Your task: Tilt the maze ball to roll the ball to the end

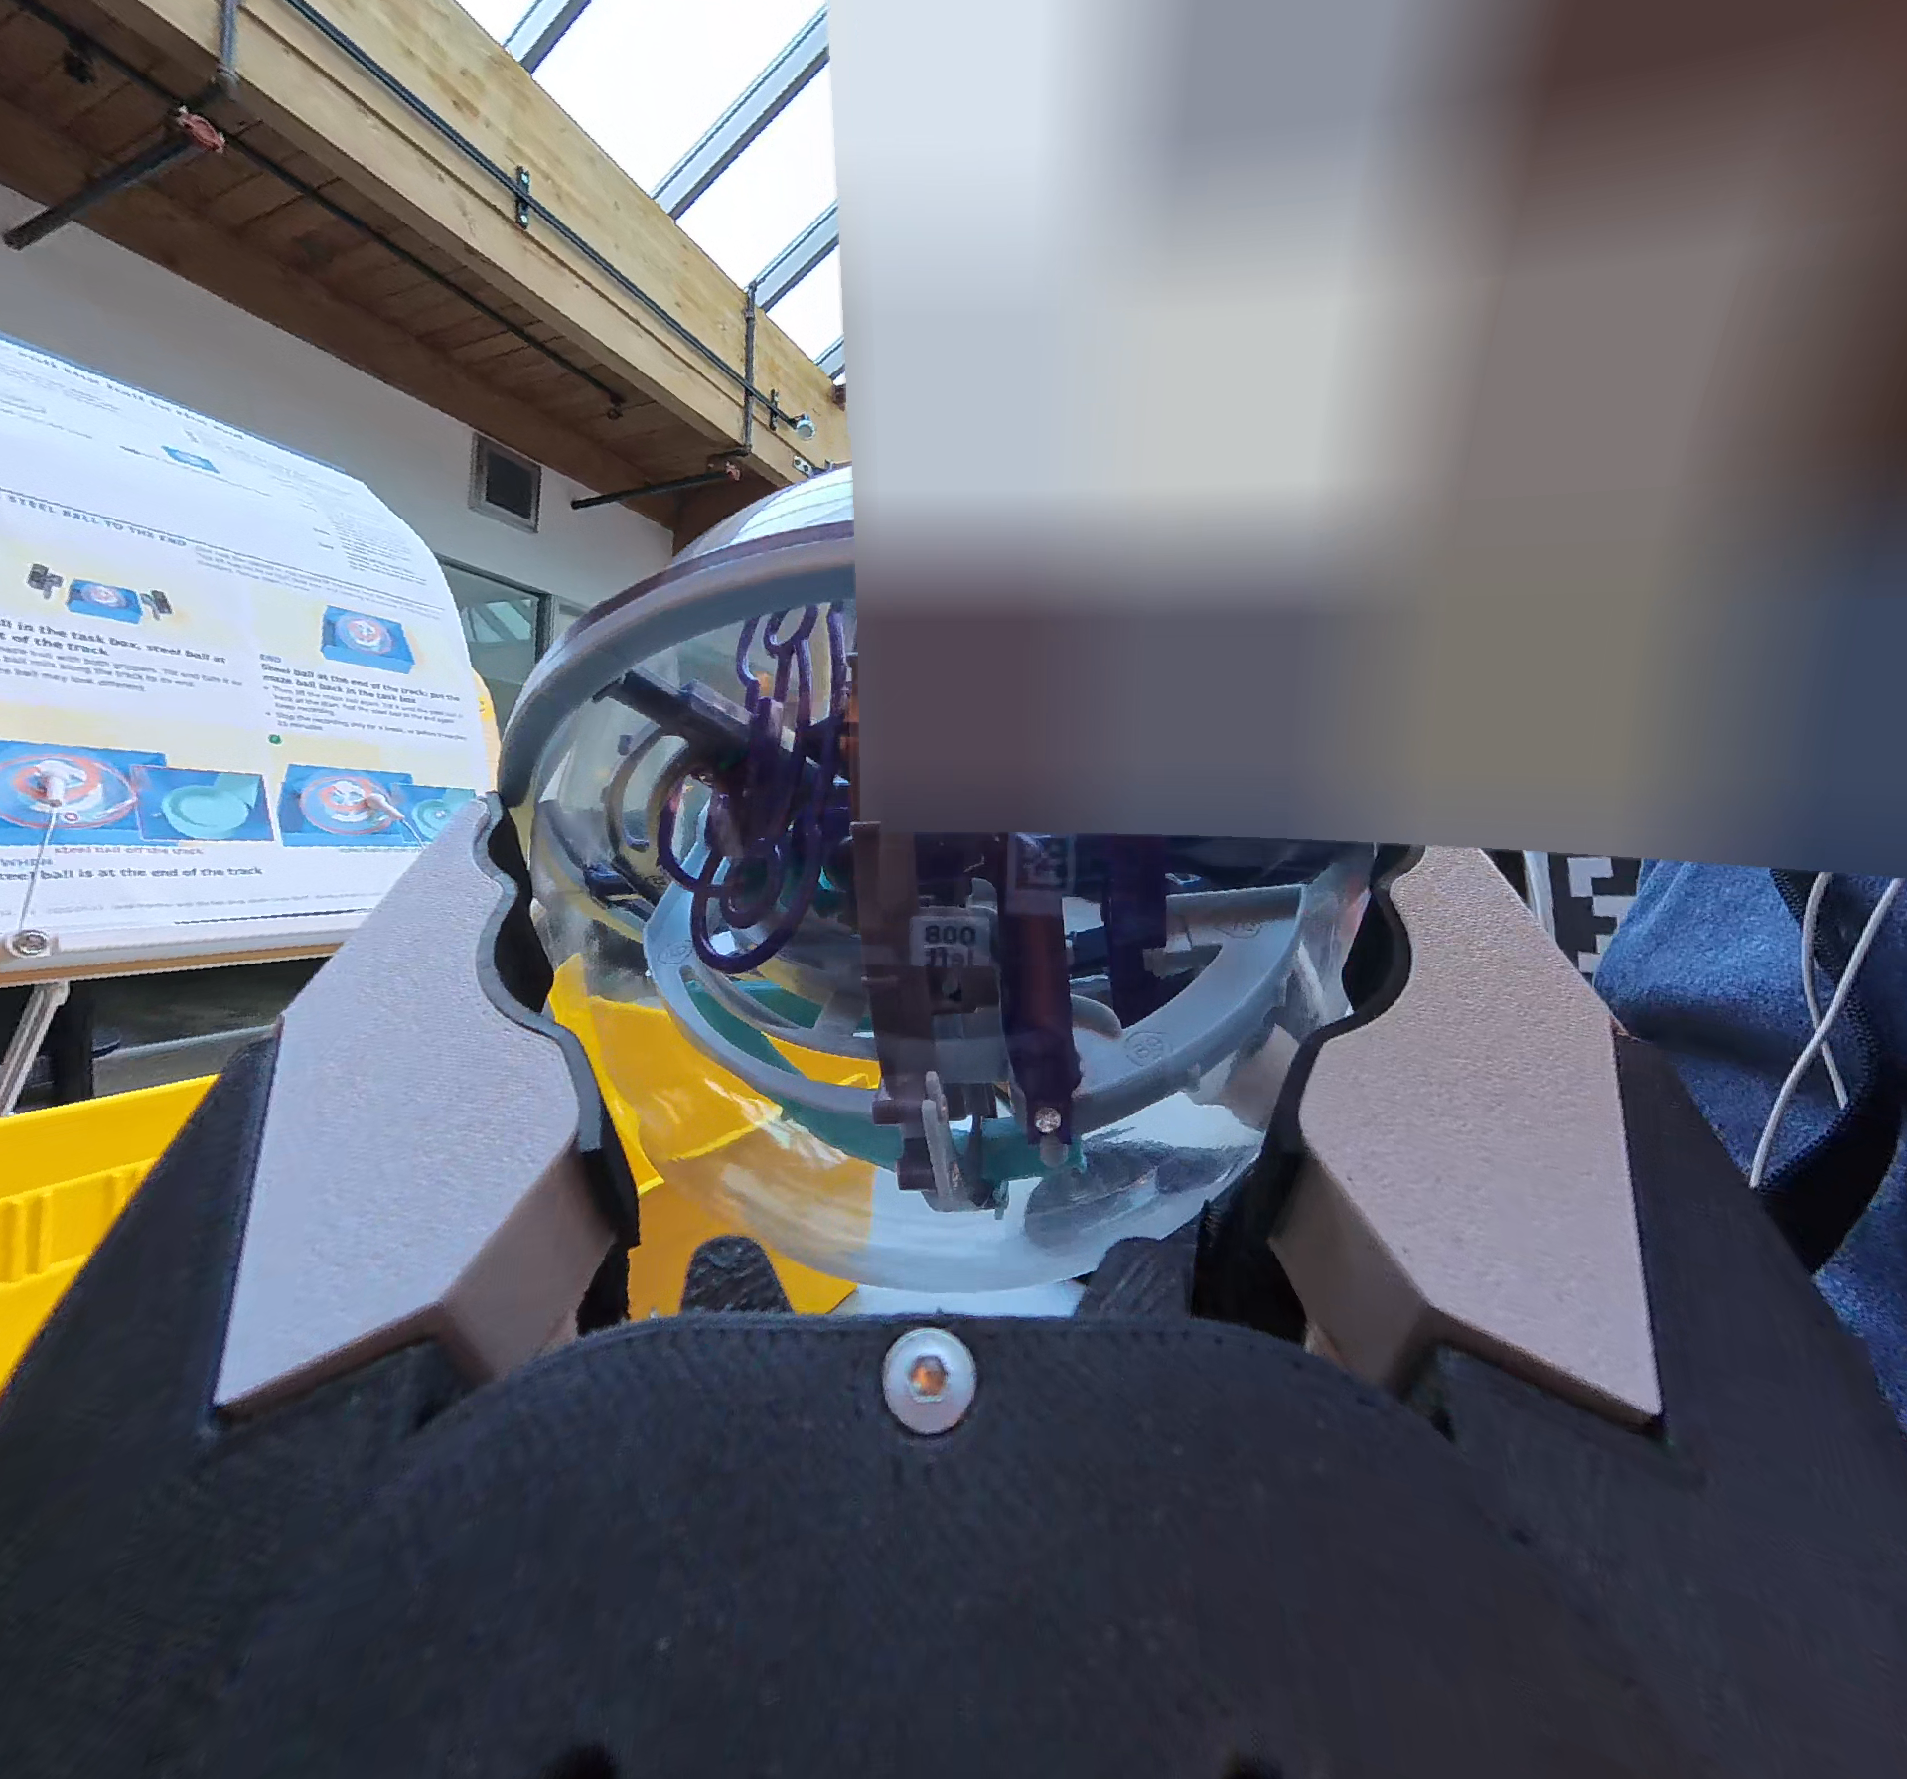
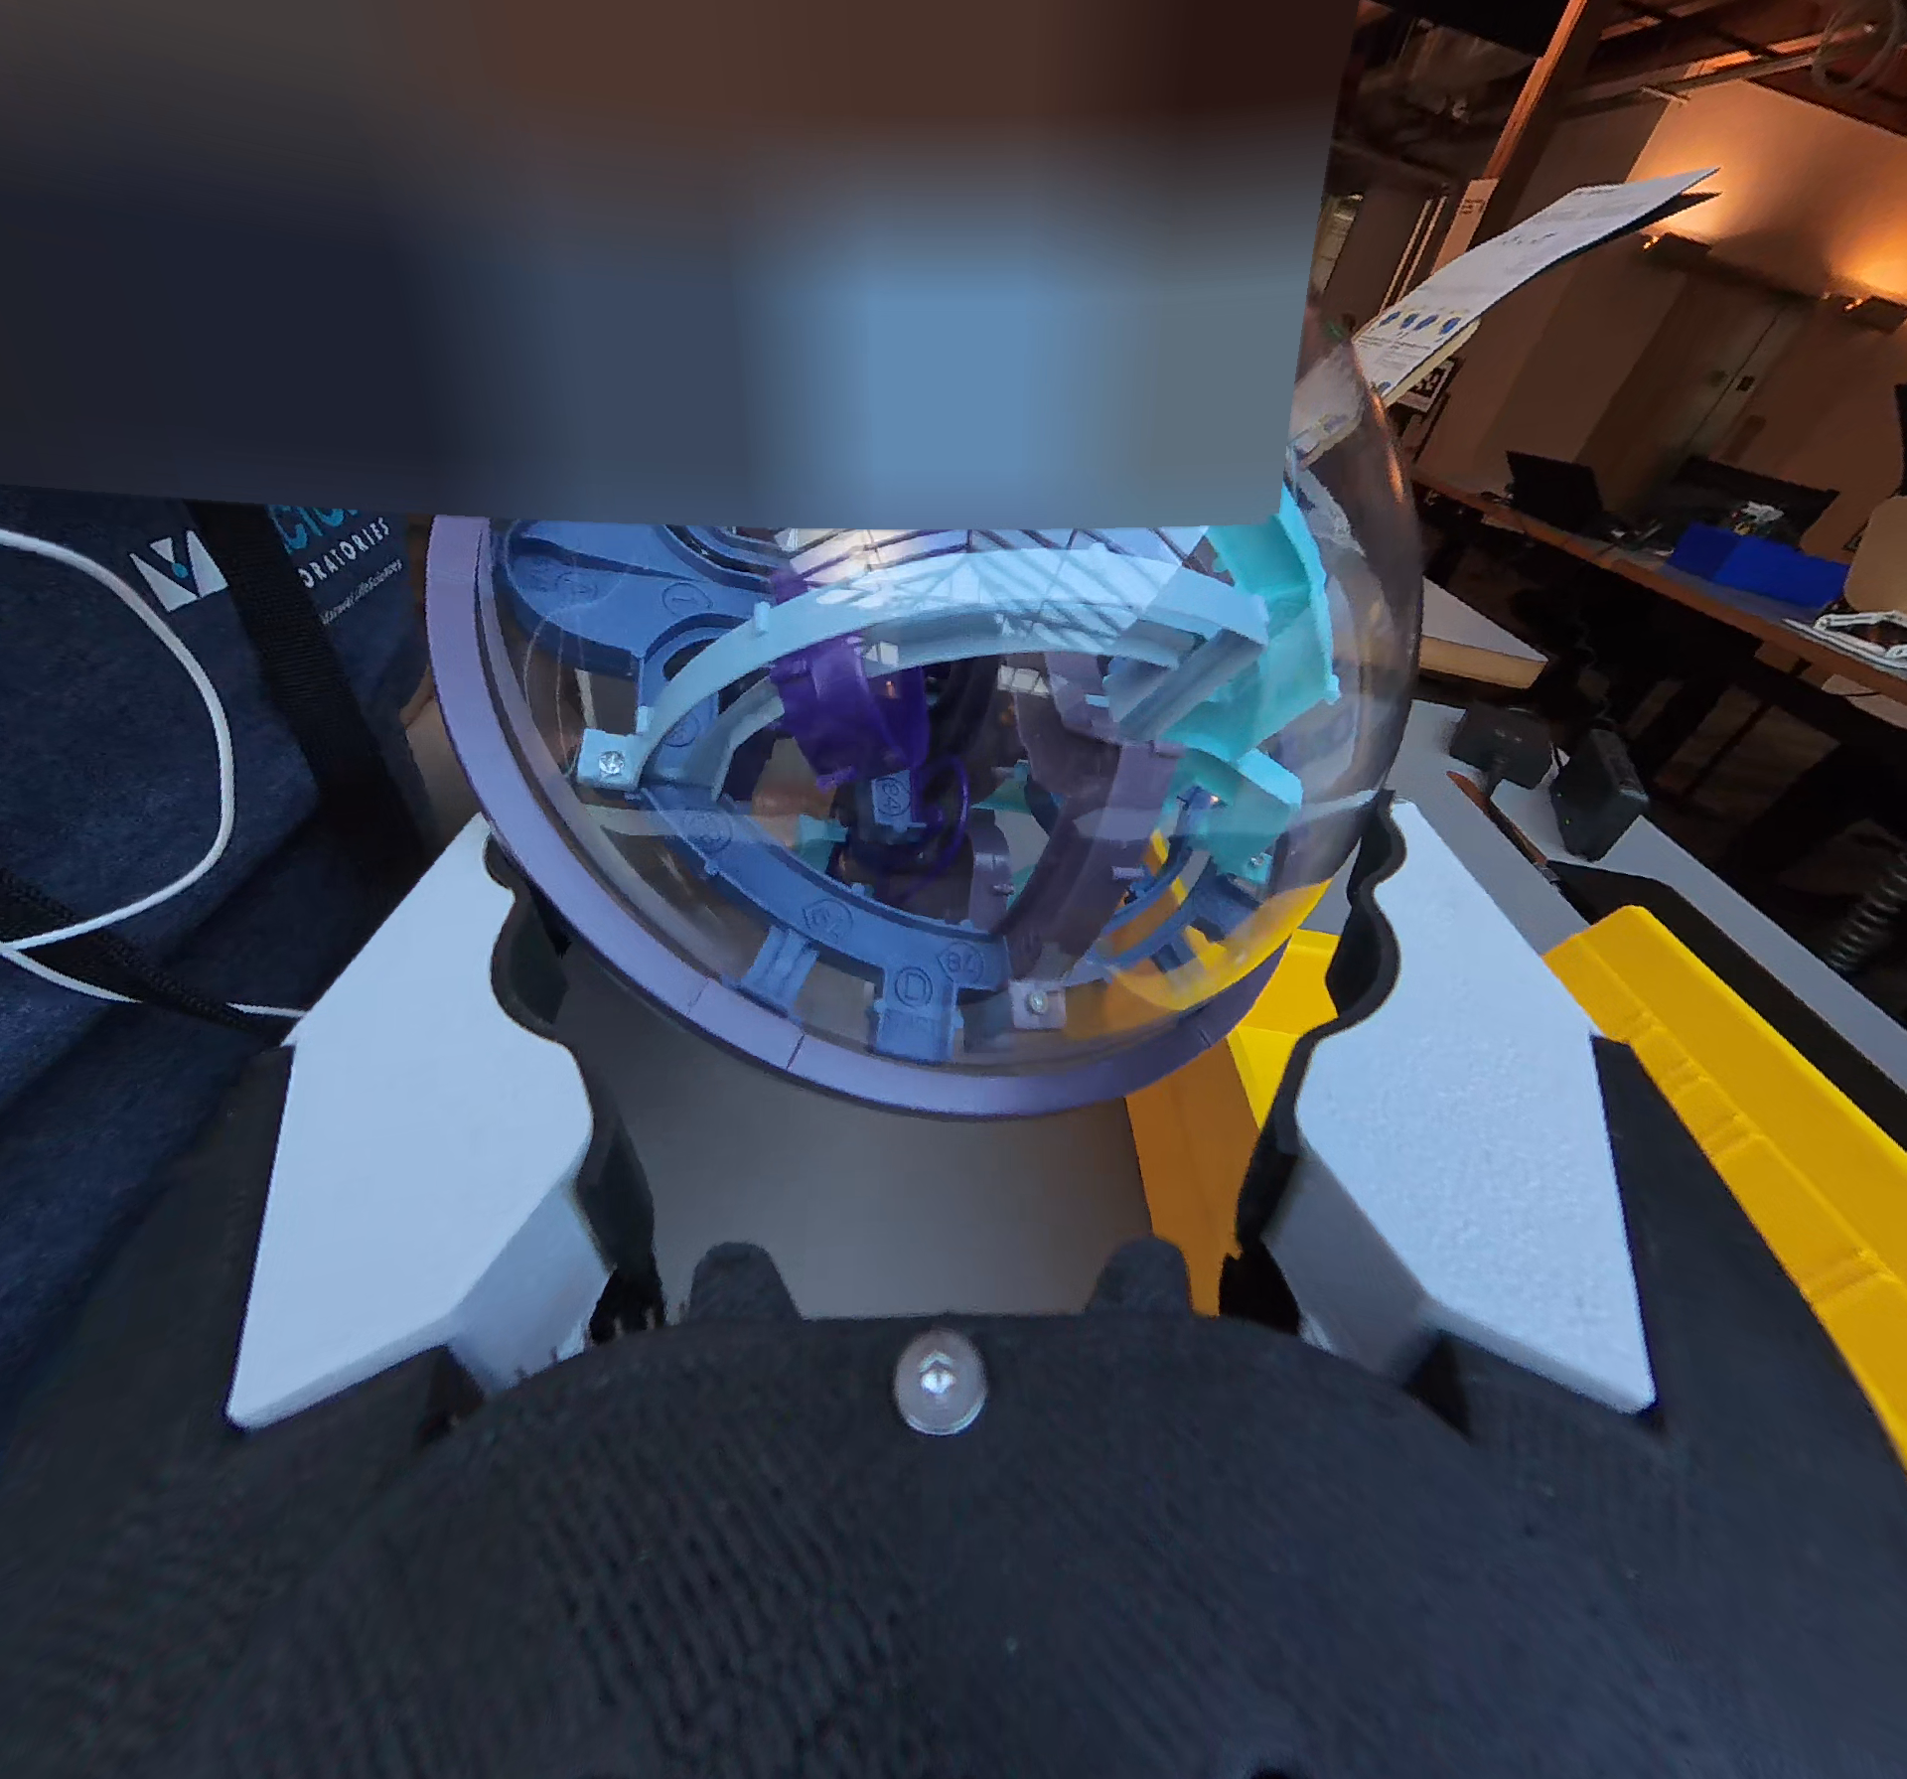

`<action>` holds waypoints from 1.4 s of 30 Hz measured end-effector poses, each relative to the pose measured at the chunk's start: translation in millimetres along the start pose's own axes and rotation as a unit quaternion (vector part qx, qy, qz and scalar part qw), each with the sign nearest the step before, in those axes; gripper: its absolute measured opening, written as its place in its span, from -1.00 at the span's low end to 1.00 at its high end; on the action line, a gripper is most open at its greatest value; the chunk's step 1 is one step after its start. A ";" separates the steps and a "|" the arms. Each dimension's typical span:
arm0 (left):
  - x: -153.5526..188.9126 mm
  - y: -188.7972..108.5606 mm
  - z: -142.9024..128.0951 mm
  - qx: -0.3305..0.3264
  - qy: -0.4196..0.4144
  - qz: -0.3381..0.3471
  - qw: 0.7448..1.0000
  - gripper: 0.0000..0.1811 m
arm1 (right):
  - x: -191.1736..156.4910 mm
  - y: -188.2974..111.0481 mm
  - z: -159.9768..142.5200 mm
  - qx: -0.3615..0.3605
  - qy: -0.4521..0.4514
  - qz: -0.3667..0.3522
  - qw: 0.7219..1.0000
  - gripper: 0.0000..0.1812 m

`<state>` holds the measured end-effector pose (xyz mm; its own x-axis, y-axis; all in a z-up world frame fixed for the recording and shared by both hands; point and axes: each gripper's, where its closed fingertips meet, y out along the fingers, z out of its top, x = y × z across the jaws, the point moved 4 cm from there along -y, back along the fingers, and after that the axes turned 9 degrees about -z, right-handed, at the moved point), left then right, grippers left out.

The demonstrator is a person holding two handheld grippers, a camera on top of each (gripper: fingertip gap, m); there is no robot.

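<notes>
Slippage worries me: both my left gripper (image 1: 934, 945) and right gripper (image 2: 934, 914) clamp their fingers on the slick maze ball (image 1: 784, 904), held aloft above the yellow bin (image 2: 1703, 1110), and a steep tilt could send it dropping.

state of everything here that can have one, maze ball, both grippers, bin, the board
maze ball: lifted, tilted, held between both grippers; its small steel ball cannot be made out
left hand-held gripper: fingers closed against the sphere's sides
right hand-held gripper: fingers closed against the sphere's sides
yellow bin: open-topped, below and beside the sphere
instruction board: propped upright, leaning back
</notes>
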<state>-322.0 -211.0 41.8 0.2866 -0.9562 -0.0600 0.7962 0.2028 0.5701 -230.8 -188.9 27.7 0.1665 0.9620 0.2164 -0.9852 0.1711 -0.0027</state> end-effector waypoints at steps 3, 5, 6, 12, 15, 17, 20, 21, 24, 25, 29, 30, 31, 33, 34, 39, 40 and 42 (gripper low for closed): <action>-1.9 -1.9 1.2 -0.004 0.003 0.001 1.000 0.72 | -0.2 3.2 -1.6 -0.002 0.010 0.001 1.000 0.69; -3.2 -2.9 1.5 -0.010 0.004 0.001 1.000 0.72 | -0.2 4.9 -4.6 -0.008 0.016 0.000 1.000 0.70; -3.8 -3.2 1.4 -0.015 0.005 0.001 1.000 0.72 | -0.1 5.4 -6.4 -0.013 0.018 0.000 1.000 0.70; -5.3 -4.6 -0.5 -0.041 0.008 -0.001 0.999 0.72 | -0.8 6.7 -14.4 -0.033 0.023 -0.001 0.999 0.71; -7.5 -5.9 -2.3 -0.055 0.002 -0.001 0.998 0.72 | -0.5 7.8 -19.6 -0.056 0.027 -0.003 0.998 0.71; -8.5 -6.9 -2.2 -0.055 -0.004 -0.001 0.998 0.72 | -0.8 8.6 -19.6 -0.054 0.034 -0.003 0.998 0.71; -9.5 -7.6 -2.3 -0.054 -0.011 0.000 0.998 0.72 | -1.0 7.9 -19.1 -0.052 0.047 0.006 0.997 0.71; -9.4 -7.7 -2.1 -0.054 -0.013 -0.002 0.998 0.72 | -1.2 7.1 -17.7 -0.050 0.059 0.012 0.997 0.71; -8.4 -6.8 -1.9 -0.056 -0.011 -0.005 0.998 0.72 | -0.1 3.1 -10.1 -0.027 0.107 0.034 0.993 0.71; -8.0 -6.1 -2.3 -0.059 -0.007 -0.006 0.998 0.72 | 0.4 2.5 -9.2 -0.024 0.115 0.036 0.992 0.71; -6.1 -3.8 -4.5 -0.078 0.013 -0.010 0.997 0.72 | 1.0 0.8 -11.1 -0.030 0.147 0.050 0.987 0.73; -5.4 -3.4 -4.5 -0.082 0.017 -0.013 0.996 0.72 | 1.1 0.2 -10.8 -0.028 0.160 0.056 0.985 0.72; -5.1 -3.2 -4.5 -0.086 0.021 -0.015 0.996 0.72 | 1.5 0.0 -10.4 -0.025 0.174 0.060 0.983 0.73; -5.1 -2.4 -5.0 -0.094 0.028 -0.016 0.995 0.72 | 1.9 1.6 -12.9 -0.029 0.191 0.062 0.979 0.70; -5.0 -2.0 -5.3 -0.097 0.032 -0.017 0.995 0.72 | 1.6 3.1 -15.7 -0.036 0.194 0.062 0.978 0.71; -4.5 -0.8 -3.4 -0.098 0.044 -0.019 0.994 0.71 | -1.3 10.0 -24.1 -0.039 0.215 0.062 0.974 0.70; -4.6 -1.0 -3.1 -0.098 0.044 -0.019 0.994 0.71 | -1.6 10.5 -24.4 -0.035 0.217 0.061 0.974 0.70; -5.0 -1.7 -3.8 -0.104 0.043 -0.022 0.993 0.71 | -1.7 10.7 -25.1 -0.030 0.214 0.057 0.975 0.70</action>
<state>-322.8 -205.8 38.1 0.2867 -0.9451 -0.1565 0.8990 0.2090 0.3849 -240.6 -183.4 2.8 0.0706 0.9739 -0.2158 -0.9963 0.0581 -0.0634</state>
